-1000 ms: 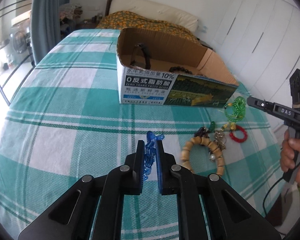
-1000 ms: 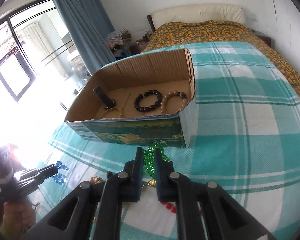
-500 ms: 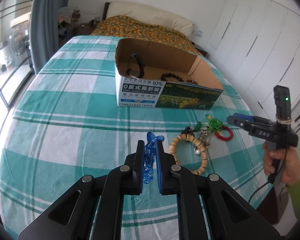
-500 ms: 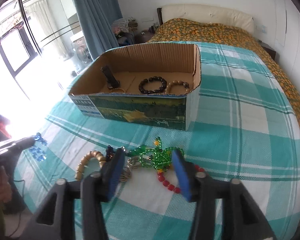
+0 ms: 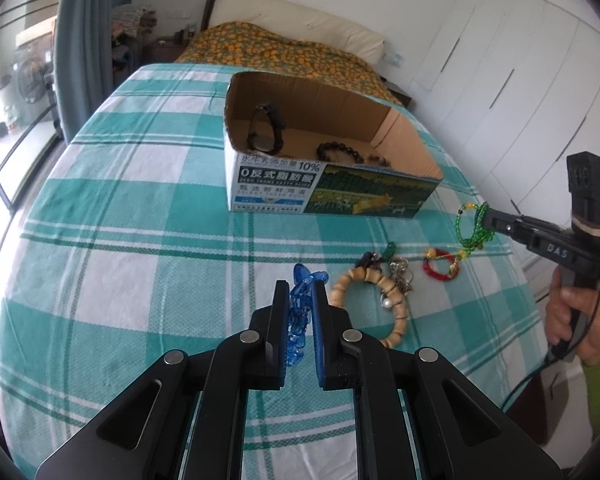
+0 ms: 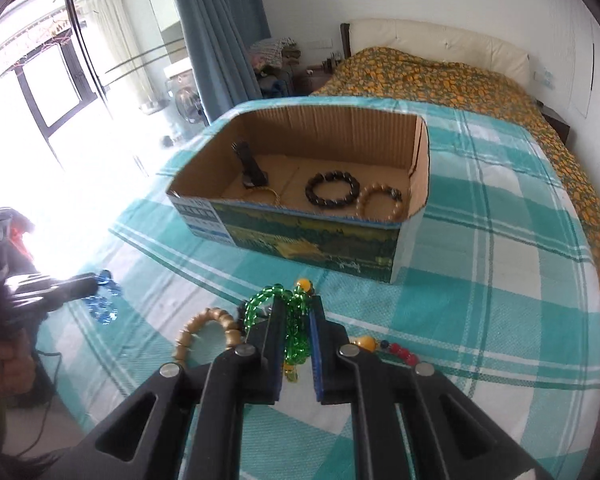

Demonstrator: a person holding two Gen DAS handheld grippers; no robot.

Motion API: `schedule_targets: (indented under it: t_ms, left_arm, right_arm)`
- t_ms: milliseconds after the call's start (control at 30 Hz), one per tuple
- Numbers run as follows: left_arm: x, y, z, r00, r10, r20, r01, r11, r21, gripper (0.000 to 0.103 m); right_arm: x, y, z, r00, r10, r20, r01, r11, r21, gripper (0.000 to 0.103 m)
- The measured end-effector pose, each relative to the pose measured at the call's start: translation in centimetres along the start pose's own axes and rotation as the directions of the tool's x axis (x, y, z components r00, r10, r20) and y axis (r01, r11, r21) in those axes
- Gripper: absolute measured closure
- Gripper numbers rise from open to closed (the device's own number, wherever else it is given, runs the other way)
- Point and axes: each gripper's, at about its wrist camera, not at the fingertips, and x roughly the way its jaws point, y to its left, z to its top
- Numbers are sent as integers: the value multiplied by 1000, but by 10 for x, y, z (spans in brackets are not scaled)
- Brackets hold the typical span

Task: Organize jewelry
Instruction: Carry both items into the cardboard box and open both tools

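My left gripper (image 5: 300,284) is shut on a blue crystal bracelet (image 5: 300,304), held above the checked cloth; the right wrist view shows the bracelet (image 6: 102,300) dangling from the left gripper (image 6: 90,284). My right gripper (image 6: 296,304) has its jaws closing, pads pressing on a green bead bracelet (image 6: 266,296) with yellow beads. Seen from the left, that gripper (image 5: 486,216) holds the green bracelet (image 5: 470,232) hanging above the cloth. An open cardboard box (image 6: 300,240) stands beyond, holding a black watch (image 5: 266,128), a dark bead bracelet (image 6: 332,190) and a tan bead bracelet (image 6: 378,200).
On the teal checked cloth (image 5: 120,240) lie a wooden bead bracelet (image 5: 396,308), a red bead bracelet (image 5: 440,272) and a tangle of metal chain (image 5: 400,272). A person's hand (image 5: 568,320) grips the right handle. A bed lies behind and wardrobe doors stand at the right.
The right gripper opened over the green bracelet lying on the cloth, then shut on it again and lifted it. The left gripper kept its hold on the blue bracelet.
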Motion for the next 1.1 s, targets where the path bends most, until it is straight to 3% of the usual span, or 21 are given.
schedule_targets:
  t_ms: [233,333,467,633,833,867,900,933,967,1033,1100]
  left_arm:
    - [-20,-22,58,997,-34,62,30,997,67,94]
    - [-17,-28,89,996,-23,82,16,996,87,94]
    - [4,-32,130,996,-15,86,7,996,93,94]
    - [52,-28,175,997,3,73,-8,997,73,94]
    - [125,-19,197,999,53,11,-53,997,60,93]
    - [135,-17,197,997,73,1,-73,996,56,86]
    - [142,-15,195,996,92,-11,-91,995,51,78]
    - [147,-13,192,994,106,-19,-105,993,45,57]
    - [148,-11,187,993,117,-14,-116,992,40,42]
    - [144,-9,178,991,137,3,-137,989,47,34]
    - [135,-9,166,988,154,9,-154,986,59,33]
  right_arm:
    - [-38,9,55,995,81,63,-82,996,23,92]
    - [-34,7,83,996,61,69,-62,998,15,92]
    - [-11,-3,118,998,37,55,-38,999,18,92]
    - [33,-17,157,998,-52,36,52,999,-1,92]
    - [103,-52,179,993,-104,-57,106,994,34,88]
    - [115,-58,179,989,-122,-80,126,991,46,87]
    - [124,-63,178,985,-142,-96,147,988,55,76]
    - [127,-67,174,984,-157,-90,163,985,63,61]
    - [126,-70,171,983,-170,-70,175,982,70,56]
    - [118,-73,163,983,-178,-40,181,980,79,56]
    - [106,-74,154,984,-180,-12,180,979,90,56]
